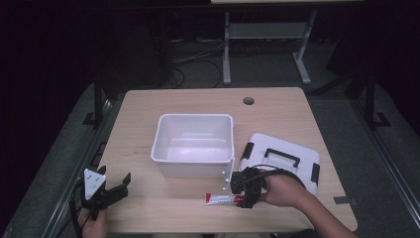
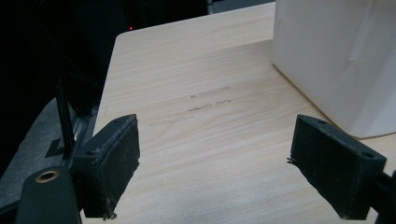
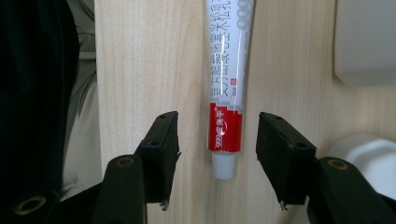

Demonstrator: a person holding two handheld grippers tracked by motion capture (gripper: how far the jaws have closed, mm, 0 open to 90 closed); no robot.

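Here, a small tube (image 3: 226,88) is seen lying flat on the wooden table (image 1: 173,203), just in front of the white tub (image 1: 193,145). The tube is white and grey with dark writing, has a red band at one end, and ends in a white cap. The cap end sits between the jaws of the right gripper (image 3: 217,140), which are apart and not touching it. The left gripper (image 2: 215,158) is held wide apart over bare wood.

Tube (image 1: 221,199) on table (image 1: 148,208) — before bin (image 1: 194,145), lid (image 1: 285,158) right of bin
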